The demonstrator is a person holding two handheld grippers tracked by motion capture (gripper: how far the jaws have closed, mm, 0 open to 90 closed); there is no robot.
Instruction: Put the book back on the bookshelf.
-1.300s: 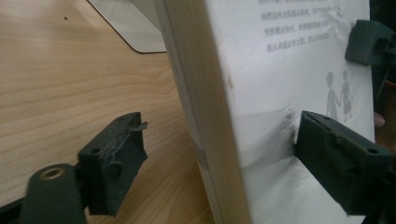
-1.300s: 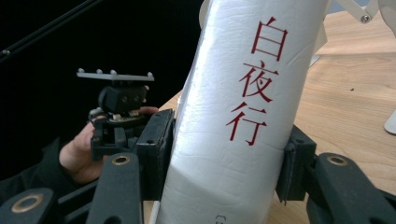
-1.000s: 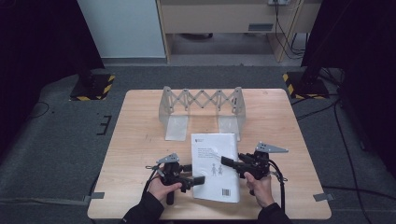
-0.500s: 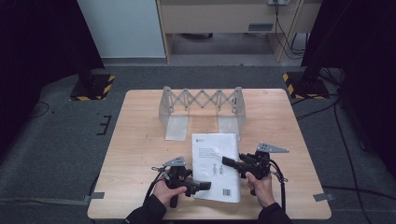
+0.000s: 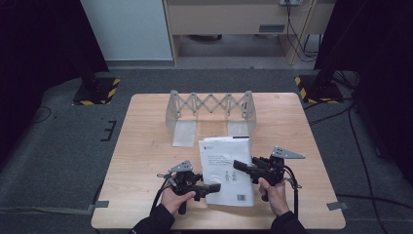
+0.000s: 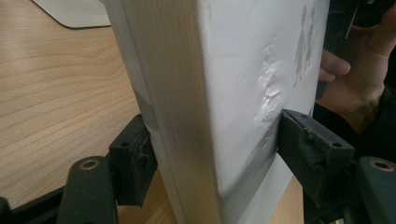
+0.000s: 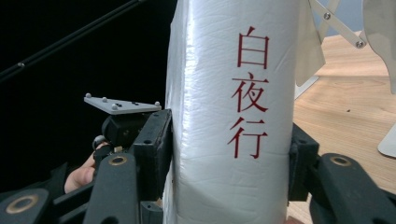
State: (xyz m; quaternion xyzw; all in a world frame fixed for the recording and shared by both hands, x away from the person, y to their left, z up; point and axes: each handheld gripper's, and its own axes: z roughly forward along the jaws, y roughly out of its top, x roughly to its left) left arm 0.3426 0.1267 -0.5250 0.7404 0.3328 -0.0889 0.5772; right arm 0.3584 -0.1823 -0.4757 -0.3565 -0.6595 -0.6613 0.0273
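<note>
Now both hand-held grippers [image 5: 216, 187] [image 5: 237, 165] (left newly) clamp book [image 5: 226, 170].

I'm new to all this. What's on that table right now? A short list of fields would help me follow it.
Surface: light wooden table
Main item: thick white paperback book, with red characters on its spine
Left gripper: jaws either side of the book's page edge
Right gripper: jaws either side of the spine
Book's pose: lying flat, cover up, barcode toward the person
Behind the book: grey folding metal book rack, standing with no books in it
Hands: one on each gripper handle
</note>
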